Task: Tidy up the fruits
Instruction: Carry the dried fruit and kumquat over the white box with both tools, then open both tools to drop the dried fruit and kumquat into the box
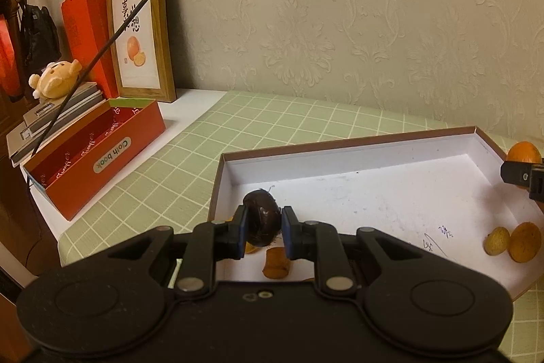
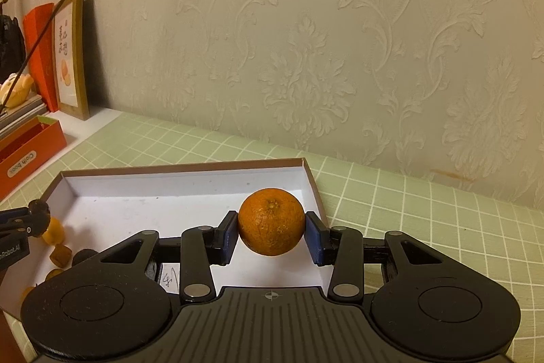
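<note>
Pinching a dark brown fruit (image 1: 261, 218), the left tool (image 1: 261, 233) has its blue pads pressed on both sides of it; the fruit hangs over the near-left part of the white box lid (image 1: 374, 193). Just beneath and nearer than that fruit, an orange-brown chunk (image 1: 276, 264) lies on the lid floor. Toward the lid's right side, a pale yellow piece (image 1: 497, 240) and an orange piece (image 1: 525, 242) lie touching each other.

Right tool (image 2: 271, 235) clamps an orange (image 2: 271, 221) between its pads, one on each flank, stem scar facing the camera. Orange sits above the lid's right half, close to its right wall. From the right wrist view, small yellow and brown pieces (image 2: 60, 252) cluster at the lid's left side, beside the left tool's tip.

The lid rests on the surface, covered by a green grid cloth (image 1: 306, 121). Left of the lid, well apart: an open red box marked "Cloth book" (image 1: 98, 155). Beyond that box, a stack of books with a plush toy (image 1: 56, 79) on top, a framed picture of an orange (image 1: 141, 29) leaning on the patterned wallpaper (image 1: 374, 5).
</note>
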`<control>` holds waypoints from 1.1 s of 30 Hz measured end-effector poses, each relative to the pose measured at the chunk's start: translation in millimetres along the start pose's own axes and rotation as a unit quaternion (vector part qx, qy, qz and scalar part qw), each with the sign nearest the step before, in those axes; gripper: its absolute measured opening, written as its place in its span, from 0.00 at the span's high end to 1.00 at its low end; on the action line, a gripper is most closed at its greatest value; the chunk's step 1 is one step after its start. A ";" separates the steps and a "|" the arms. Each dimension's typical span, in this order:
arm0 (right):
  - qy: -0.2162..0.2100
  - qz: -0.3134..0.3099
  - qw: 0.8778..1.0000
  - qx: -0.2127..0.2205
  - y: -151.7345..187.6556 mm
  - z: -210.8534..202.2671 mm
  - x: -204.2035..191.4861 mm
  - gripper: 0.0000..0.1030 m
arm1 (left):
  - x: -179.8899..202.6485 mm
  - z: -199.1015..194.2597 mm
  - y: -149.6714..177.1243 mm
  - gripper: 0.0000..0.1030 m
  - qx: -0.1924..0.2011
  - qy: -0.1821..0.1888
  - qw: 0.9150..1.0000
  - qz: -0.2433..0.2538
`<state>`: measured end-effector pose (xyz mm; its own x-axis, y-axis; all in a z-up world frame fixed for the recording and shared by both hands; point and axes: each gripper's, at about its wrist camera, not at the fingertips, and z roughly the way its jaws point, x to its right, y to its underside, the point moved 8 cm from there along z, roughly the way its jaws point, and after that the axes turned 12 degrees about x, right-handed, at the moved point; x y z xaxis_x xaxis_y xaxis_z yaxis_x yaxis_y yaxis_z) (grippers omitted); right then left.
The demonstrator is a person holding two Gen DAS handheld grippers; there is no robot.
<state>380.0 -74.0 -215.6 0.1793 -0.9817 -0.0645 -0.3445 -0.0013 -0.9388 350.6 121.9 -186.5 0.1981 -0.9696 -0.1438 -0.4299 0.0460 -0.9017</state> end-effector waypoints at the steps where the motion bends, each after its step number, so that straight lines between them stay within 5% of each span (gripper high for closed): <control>1: 0.001 -0.001 1.000 0.000 -0.2 -0.5 0.2 0.59 | -0.2 -0.2 -0.1 0.89 0.000 -0.001 1.000 -0.001; 15: 0.003 0.002 1.000 -0.011 0.6 12.4 -0.2 0.59 | 3.1 7.3 2.3 0.86 -0.010 -0.002 1.000 0.001; 16: 0.003 0.000 1.000 -0.012 0.8 13.8 0.1 0.59 | 3.3 8.3 1.8 0.81 -0.011 -0.003 1.000 0.002; 18: 0.006 -0.011 1.000 -0.016 1.7 17.2 -1.6 0.55 | 3.8 9.0 0.6 0.56 -0.008 -0.013 1.000 0.008; 19: 0.013 -0.019 1.000 -0.019 2.3 18.8 -2.5 0.29 | 3.3 8.5 -0.4 0.28 -0.005 -0.022 1.000 0.011; 20: 0.023 -0.025 0.999 -0.015 1.6 18.6 -2.7 0.09 | 2.0 6.6 -2.4 0.15 0.003 -0.032 0.999 0.013; 21: 0.028 -0.029 0.999 -0.001 -0.3 15.4 -3.2 0.00 | 1.3 3.7 -5.0 0.15 0.013 -0.039 0.999 0.015; 33: 0.022 0.000 0.999 0.050 -17.9 -12.1 9.4 0.00 | -3.5 -8.9 -16.0 0.13 0.024 -0.031 0.999 -0.003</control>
<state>376.7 -85.5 -195.4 0.1384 -0.9890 -0.0516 -0.2499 0.0155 -0.9681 348.9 122.4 -168.0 0.2548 -0.9534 -0.1618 -0.3865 0.0529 -0.9208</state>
